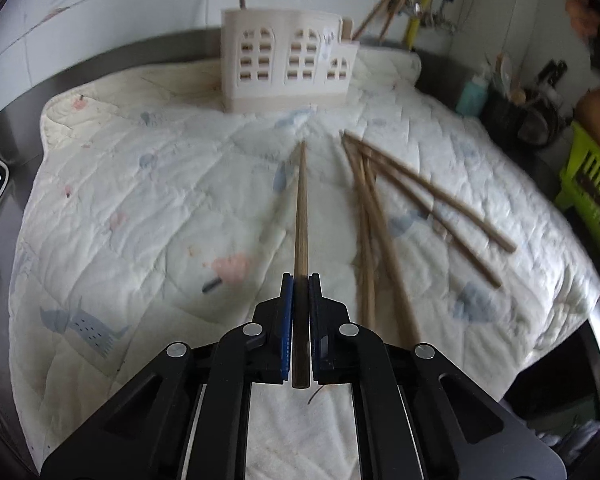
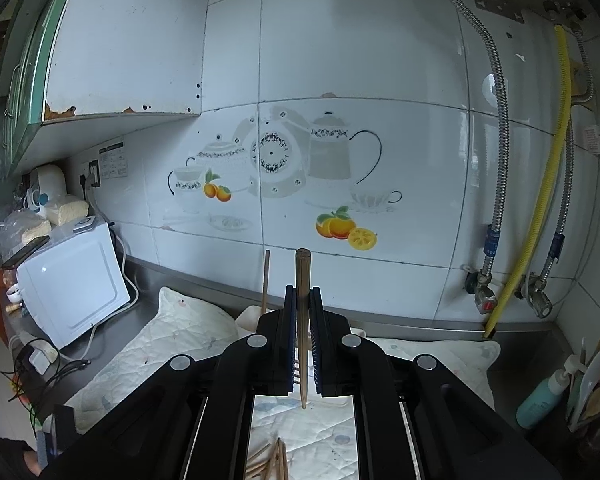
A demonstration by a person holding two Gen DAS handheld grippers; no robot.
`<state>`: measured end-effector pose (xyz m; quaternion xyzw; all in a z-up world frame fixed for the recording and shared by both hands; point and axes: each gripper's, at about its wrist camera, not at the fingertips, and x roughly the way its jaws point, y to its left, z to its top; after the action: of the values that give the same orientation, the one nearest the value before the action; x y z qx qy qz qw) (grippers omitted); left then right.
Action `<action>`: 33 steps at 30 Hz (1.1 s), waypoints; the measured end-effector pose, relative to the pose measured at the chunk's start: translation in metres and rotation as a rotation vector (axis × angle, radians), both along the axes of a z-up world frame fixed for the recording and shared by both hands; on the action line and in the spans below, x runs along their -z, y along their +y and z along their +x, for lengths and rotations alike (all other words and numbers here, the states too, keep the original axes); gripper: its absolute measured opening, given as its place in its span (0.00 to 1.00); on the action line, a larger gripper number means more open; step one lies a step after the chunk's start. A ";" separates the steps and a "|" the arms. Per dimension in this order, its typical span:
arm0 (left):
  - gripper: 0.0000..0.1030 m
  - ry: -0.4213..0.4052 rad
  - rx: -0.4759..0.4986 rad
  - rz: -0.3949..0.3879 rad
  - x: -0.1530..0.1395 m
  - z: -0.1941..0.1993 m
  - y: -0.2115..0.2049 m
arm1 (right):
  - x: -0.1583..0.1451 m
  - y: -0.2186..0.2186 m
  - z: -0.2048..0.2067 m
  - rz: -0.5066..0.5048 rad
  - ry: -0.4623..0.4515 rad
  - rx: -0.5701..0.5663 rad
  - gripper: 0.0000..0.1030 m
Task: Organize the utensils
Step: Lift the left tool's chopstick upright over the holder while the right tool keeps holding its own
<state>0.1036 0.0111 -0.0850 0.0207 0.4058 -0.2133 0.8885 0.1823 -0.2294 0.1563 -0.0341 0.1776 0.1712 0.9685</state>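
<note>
My left gripper is shut on a wooden chopstick that points forward over the quilted mat, its thin tip aimed at the cream utensil holder with arched window cutouts. One chopstick stands in that holder. Several loose chopsticks lie fanned on the mat to the right of the held one. My right gripper is shut on another chopstick, held upright with its thick end up in front of the tiled wall. Below it, more chopsticks rest on the mat, and the holder is mostly hidden behind the jaws.
A white microwave with cables stands at the left of the steel counter. A teal bottle and a pot of spoons sit at the right. A green basket is at the mat's right edge. Hoses and valves run down the wall.
</note>
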 end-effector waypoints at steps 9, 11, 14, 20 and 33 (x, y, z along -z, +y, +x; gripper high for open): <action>0.05 -0.150 -0.032 -0.066 -0.041 0.007 -0.003 | -0.005 -0.002 0.002 0.022 -0.011 0.006 0.06; 0.05 -0.162 -0.030 -0.085 -0.045 0.013 -0.004 | -0.006 -0.001 0.003 0.021 -0.016 0.003 0.06; 0.05 -0.179 -0.036 -0.088 -0.051 0.022 -0.009 | -0.008 0.001 0.006 0.023 -0.019 0.002 0.06; 0.05 -0.230 -0.043 -0.117 -0.078 0.035 -0.007 | -0.017 0.000 0.018 0.023 -0.042 0.020 0.06; 0.05 -0.365 -0.019 -0.110 -0.151 0.071 -0.020 | 0.000 -0.001 0.087 -0.005 -0.015 0.115 0.06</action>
<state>0.1747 -0.0087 0.0660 0.0065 0.2257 -0.2197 0.9491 0.2697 -0.2305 0.1565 -0.0276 0.1725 0.1147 0.9779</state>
